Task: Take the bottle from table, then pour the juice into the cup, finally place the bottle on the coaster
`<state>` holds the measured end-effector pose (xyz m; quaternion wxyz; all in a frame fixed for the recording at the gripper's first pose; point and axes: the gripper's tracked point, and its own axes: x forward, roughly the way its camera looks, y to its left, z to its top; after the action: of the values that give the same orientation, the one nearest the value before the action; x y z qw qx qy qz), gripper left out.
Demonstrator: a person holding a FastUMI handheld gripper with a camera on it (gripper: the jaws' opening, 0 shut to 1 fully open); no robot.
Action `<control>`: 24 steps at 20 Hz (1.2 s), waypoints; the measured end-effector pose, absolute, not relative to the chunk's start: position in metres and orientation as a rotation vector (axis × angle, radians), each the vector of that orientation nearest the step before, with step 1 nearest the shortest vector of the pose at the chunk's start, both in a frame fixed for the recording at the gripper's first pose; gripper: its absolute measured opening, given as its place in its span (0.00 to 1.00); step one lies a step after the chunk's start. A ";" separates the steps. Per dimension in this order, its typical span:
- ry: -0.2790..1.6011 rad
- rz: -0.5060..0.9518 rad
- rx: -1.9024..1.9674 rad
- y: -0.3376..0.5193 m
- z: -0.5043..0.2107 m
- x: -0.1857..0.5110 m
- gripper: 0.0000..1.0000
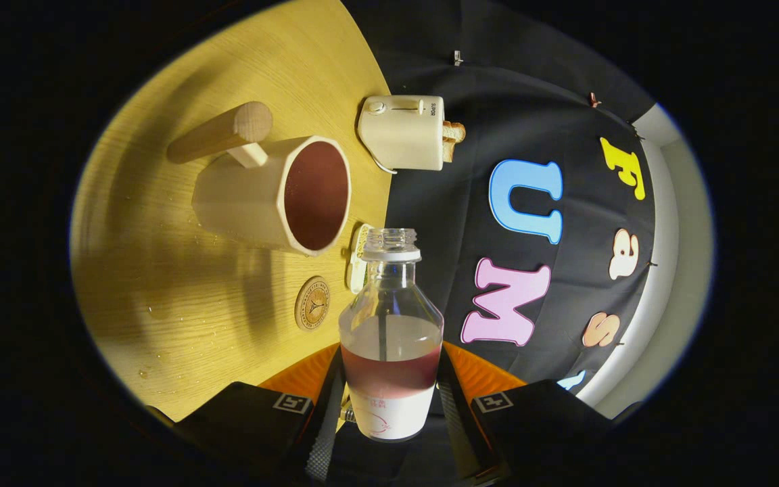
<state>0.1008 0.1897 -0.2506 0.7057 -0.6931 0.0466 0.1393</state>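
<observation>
My gripper is shut on a clear bottle, with a finger pressing on each side of its white-labelled base. The bottle lies tipped on its side above the wooden table. Its open, capless neck points forward, just past the rim of the cup. Red juice sits in the bottle's lower part, near the fingers. The cream cup with a round wooden handle stands on the table ahead of the fingers, and its inside looks reddish. A small round wooden coaster lies on the table between the cup and the fingers.
A cream toaster with a slice of bread in it stands beyond the cup near the table's edge. A small white and green thing lies behind the bottle's neck. Drops of liquid dot the table near the cup and coaster.
</observation>
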 end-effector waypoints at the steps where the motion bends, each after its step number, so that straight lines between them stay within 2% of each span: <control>1: 0.105 0.310 -1.547 0.190 -0.251 0.101 0.72; 24: 0.003 0.344 -1.701 0.204 -0.247 0.107 0.72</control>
<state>0.1066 0.2037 -0.2472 0.6465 -0.7477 0.0015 0.1514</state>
